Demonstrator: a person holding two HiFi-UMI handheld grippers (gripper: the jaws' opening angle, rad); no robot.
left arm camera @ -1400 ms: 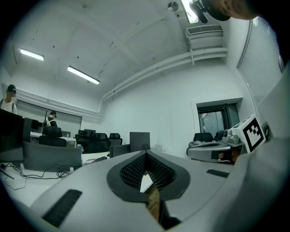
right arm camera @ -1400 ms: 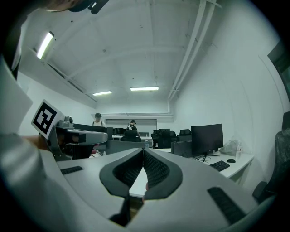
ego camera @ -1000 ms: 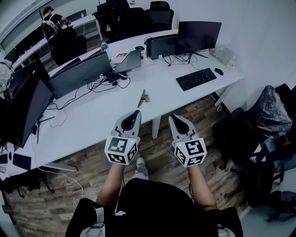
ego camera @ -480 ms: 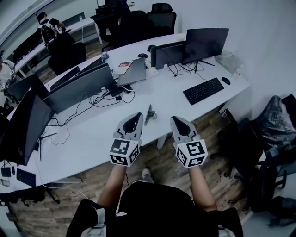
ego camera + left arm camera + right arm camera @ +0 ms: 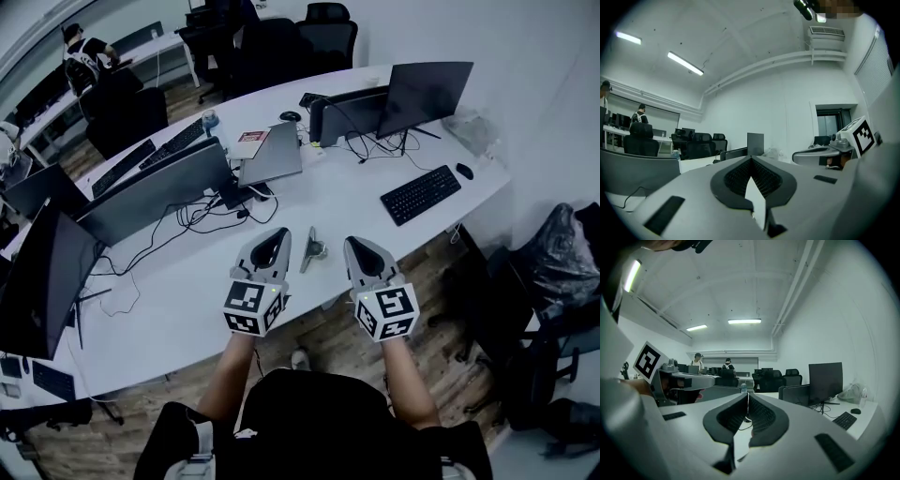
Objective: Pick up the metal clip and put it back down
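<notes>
At desk edge, head view: long white desk [image 5: 187, 281] runs across the room, wood floor [image 5: 178, 384] beneath.

- Metal clip [image 5: 310, 250] lies on the desk near the front edge. It is between the two gripper tips, apart from both and nothing holds it. It looks like a thin, elongated metal piece with a darker part at its right side; finer detail is too small to read.
- Left gripper [image 5: 278, 233]: held above the desk edge, just left of the clip, tip pointing away from the person. In the left gripper view [image 5: 750, 159] the jaws are pressed together at the tip, with nothing between them.
- Right gripper [image 5: 352, 242]: held level with the left one, just right of the clip. In the right gripper view [image 5: 747, 395] the jaws meet in a closed seam, and it is empty as well.
- Both marker cubes face up toward the head camera, and bare forearms run back from the grippers to the person.

Other items on the desk:
- Black keyboard [image 5: 421, 194] sits to the right, with a mouse [image 5: 466, 171] beyond it.
- A dark monitor [image 5: 427, 91] stands behind the keyboard.
- A closed laptop [image 5: 272, 155] is near the middle of the desk.
- Loose black cables [image 5: 202, 216] trail in front of a wide monitor [image 5: 155, 187] on the left.

Office chairs stand at the far end of the room.
</notes>
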